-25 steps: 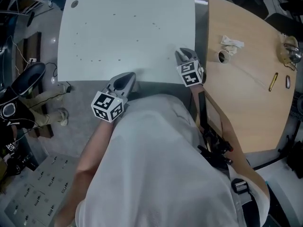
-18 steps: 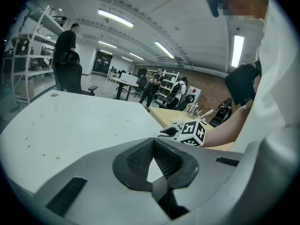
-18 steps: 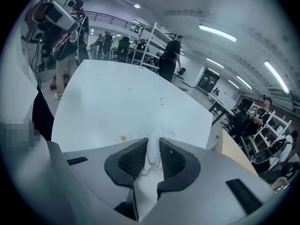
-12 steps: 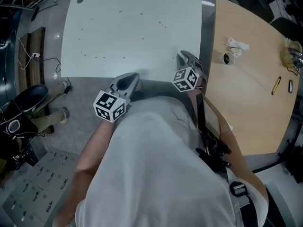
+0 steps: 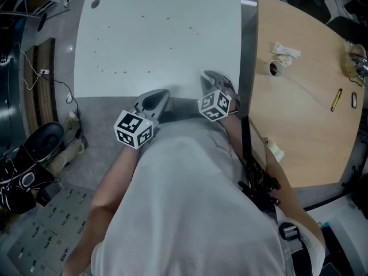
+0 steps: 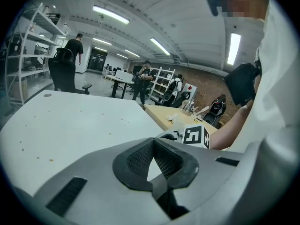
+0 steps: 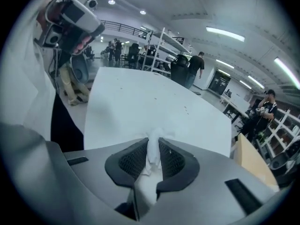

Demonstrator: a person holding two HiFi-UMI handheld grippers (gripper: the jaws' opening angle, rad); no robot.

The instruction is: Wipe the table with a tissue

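White table [image 5: 161, 33] lies ahead; at its near edge, the left gripper [image 5: 163, 93] holds its jaws together, empty. To its right, the right gripper [image 5: 208, 77] has jaws just now closing tighter, clamped on a white tissue [image 7: 152, 159] over that edge.

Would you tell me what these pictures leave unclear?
Small dark specks on the white rectangular table: head view, too small to identify.
Shiny object on the curved wooden table: head view, cut by the right edge.
Background people: left gripper view, too small for detail.
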